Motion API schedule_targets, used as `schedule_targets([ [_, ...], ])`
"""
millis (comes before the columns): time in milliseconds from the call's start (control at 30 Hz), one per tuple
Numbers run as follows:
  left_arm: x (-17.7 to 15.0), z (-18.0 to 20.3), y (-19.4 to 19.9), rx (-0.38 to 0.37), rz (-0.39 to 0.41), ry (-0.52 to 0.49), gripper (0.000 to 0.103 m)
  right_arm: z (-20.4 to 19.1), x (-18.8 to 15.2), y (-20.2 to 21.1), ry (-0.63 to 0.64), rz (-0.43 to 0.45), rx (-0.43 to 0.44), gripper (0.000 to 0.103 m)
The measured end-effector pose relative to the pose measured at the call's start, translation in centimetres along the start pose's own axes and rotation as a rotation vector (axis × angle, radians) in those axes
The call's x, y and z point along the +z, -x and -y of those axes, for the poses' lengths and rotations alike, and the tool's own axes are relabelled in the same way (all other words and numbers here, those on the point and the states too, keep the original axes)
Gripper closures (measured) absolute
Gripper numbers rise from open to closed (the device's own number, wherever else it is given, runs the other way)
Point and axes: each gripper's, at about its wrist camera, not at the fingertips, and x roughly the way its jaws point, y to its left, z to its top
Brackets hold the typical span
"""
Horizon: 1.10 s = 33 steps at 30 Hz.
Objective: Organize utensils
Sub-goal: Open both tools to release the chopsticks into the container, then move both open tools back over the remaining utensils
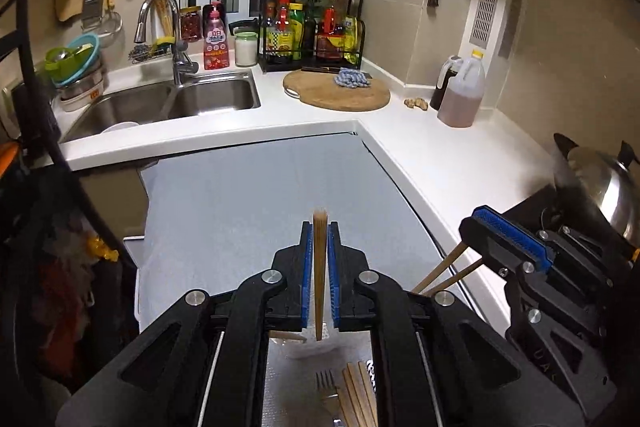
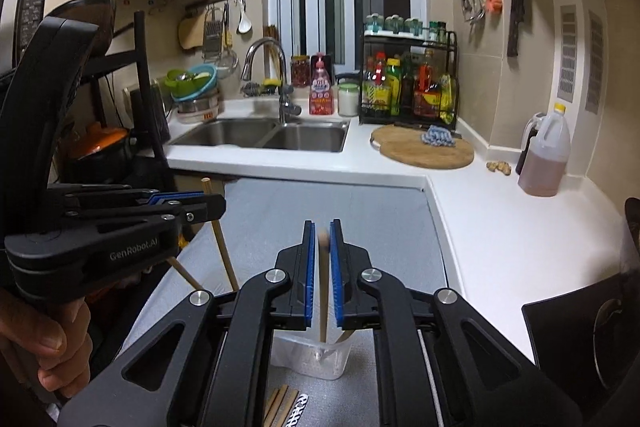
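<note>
Chopsticks (image 1: 320, 267) stand upright between my left gripper (image 1: 320, 239) pads, clamped; my right gripper (image 2: 323, 239) pinches another chopstick (image 2: 322, 291) the same way, its lower end inside the clear cup (image 2: 316, 359) just below my fingertips. They look light, stiff, smooth and prone to twisting, so I'd grip mid-shaft. More chopsticks (image 1: 358, 395) and a fork (image 1: 326, 387) lie under my left fingers

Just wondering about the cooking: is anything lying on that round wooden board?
Yes, a blue knitted cloth lies on the round wooden board, near its back edge.
</note>
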Motion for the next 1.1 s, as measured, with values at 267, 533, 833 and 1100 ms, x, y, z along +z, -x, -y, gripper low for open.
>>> schedule_targets([
  [267,0.8,0.3,5.9,0.012,0.129,0.015,0.08,-0.4,0.8,3.5,0.012,0.056,-0.033,0.07],
  [533,-3.0,1.2,13.1,0.048,0.244,0.021,0.079,-1.5,0.1,11.7,0.019,0.194,-0.033,0.07],
  [833,-14.6,0.9,16.5,0.087,0.271,0.081,0.08,-3.1,-7.9,19.0,-0.022,0.229,-0.005,0.07],
  [1100,-22.6,0.4,15.1,0.139,0.234,0.14,0.08,-3.9,-15.4,18.6,-0.089,0.162,0.041,0.095],
])
